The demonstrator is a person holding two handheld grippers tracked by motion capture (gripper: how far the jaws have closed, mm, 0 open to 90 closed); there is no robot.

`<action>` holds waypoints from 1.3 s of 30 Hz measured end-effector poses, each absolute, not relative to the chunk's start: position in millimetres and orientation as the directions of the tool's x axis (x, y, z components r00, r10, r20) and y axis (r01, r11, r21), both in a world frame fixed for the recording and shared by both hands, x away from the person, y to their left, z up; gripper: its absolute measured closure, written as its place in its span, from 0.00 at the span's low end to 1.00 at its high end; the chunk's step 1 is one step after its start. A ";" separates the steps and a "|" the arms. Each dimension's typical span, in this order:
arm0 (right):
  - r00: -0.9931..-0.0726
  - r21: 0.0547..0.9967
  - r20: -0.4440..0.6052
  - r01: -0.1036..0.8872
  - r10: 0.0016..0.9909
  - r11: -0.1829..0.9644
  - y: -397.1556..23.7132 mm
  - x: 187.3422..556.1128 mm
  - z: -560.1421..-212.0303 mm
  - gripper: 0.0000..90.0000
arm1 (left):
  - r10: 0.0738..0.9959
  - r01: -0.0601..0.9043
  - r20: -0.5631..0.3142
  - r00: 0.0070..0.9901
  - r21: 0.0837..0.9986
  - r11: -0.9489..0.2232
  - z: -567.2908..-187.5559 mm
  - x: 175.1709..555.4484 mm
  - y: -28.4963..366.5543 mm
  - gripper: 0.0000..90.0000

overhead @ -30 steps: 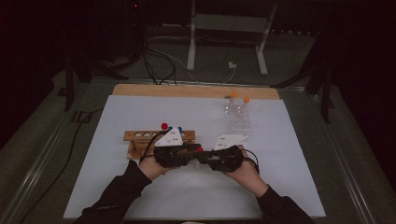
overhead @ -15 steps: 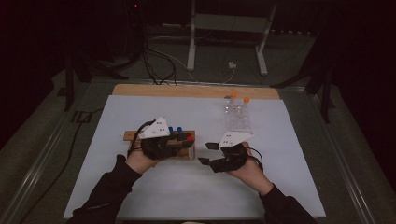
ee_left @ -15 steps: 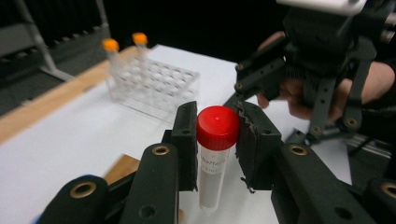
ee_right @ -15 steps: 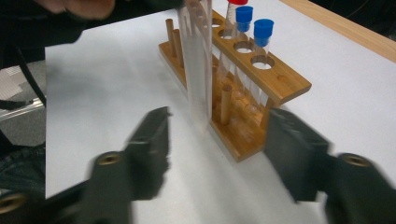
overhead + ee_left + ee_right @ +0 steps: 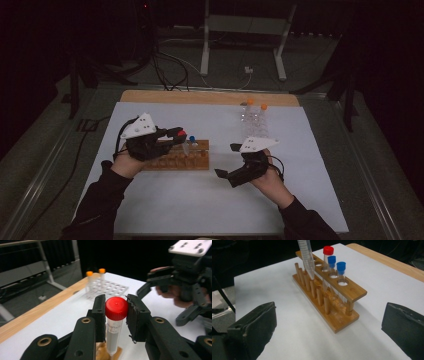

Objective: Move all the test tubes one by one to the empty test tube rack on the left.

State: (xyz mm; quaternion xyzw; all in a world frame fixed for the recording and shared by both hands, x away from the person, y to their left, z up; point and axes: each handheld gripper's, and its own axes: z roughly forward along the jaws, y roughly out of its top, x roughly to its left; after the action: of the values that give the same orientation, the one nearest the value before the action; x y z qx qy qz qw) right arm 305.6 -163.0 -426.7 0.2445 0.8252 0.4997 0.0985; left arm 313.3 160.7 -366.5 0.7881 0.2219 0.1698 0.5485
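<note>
Left gripper view: the left gripper [image 5: 116,312] clamps a red-capped tube [image 5: 115,326] just below its cap, upright, its tip just above the wooden rack [image 5: 110,353]. High view: the same tube [image 5: 184,142] hangs over the rack [image 5: 176,159]. The right gripper [image 5: 227,161], well apart to the right, has just been opening; its jaws stand wide with nothing between them. Two blue-capped tubes [image 5: 337,272] and a second red-capped tube [image 5: 327,258] stand in the rack.

Left hand-held gripper [image 5: 115,312] clamps red-capped tube [image 5: 115,325] upright; other hand-held gripper [image 5: 175,297] beyond, at right.
</note>
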 end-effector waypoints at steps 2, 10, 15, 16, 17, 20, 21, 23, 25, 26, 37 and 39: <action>-0.858 0.875 0.080 0.304 0.508 0.376 -164.2 305.2 -425.8 0.00 | 0.555 0.160 0.039 0.831 0.939 -0.306 -364.8 314.3 166.7 0.79; -0.854 0.885 0.076 0.295 0.514 0.359 -167.5 304.8 -424.0 0.00 | 0.627 0.187 0.037 0.778 0.939 -0.287 -365.2 323.3 191.5 0.79; -0.854 0.886 0.078 0.296 0.515 0.356 -167.8 304.7 -424.1 0.00 | 0.650 0.183 0.059 0.758 0.937 -0.298 -371.9 328.9 196.6 0.79; -0.854 0.886 0.078 0.296 0.515 0.356 -167.8 304.8 -424.2 0.00 | 0.658 0.183 0.067 0.750 0.935 -0.303 -373.5 329.7 196.3 0.79; -0.854 0.886 0.082 0.298 0.513 0.354 -168.0 305.0 -424.4 0.00 | 0.658 0.187 0.069 0.750 0.932 -0.310 -375.0 330.9 196.2 0.79; -0.855 0.886 0.079 0.296 0.512 0.357 -167.9 304.8 -424.8 0.00 | 0.665 0.195 0.069 0.744 0.929 -0.314 -378.9 334.3 196.6 0.79; -0.856 0.886 0.081 0.297 0.511 0.356 -167.9 304.9 -424.8 0.00 | 0.671 0.201 0.060 0.739 0.931 -0.305 -380.1 335.3 197.1 0.79; -0.856 0.886 0.081 0.297 0.511 0.357 -168.0 304.9 -424.8 0.00 | 0.682 0.210 0.061 0.729 0.928 -0.308 -382.6 337.3 198.4 0.79; -0.858 0.885 0.078 0.294 0.508 0.360 -167.9 304.6 -424.7 0.00 | 0.686 0.219 0.054 0.725 0.927 -0.304 -385.6 339.6 199.9 0.79; -0.858 0.885 0.077 0.294 0.509 0.361 -167.9 304.6 -424.7 0.00 | 0.691 0.225 0.052 0.721 0.926 -0.305 -387.3 340.8 200.5 0.79; -0.856 0.885 0.076 0.294 0.511 0.361 -168.5 304.5 -424.1 0.00 | 0.693 0.301 -0.022 0.721 0.910 -0.284 -412.5 353.6 204.3 0.79; -0.855 0.886 0.076 0.293 0.512 0.359 -169.0 304.8 -423.7 0.00 | 0.685 0.311 -0.036 0.727 0.907 -0.283 -416.9 354.5 202.4 0.79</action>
State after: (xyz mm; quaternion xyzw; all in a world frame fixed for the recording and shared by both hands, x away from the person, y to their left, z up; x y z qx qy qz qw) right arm 304.8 -169.0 -423.7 0.2465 0.8172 0.5099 0.1073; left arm 354.5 202.4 -416.9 0.7793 0.3198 0.1846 0.5064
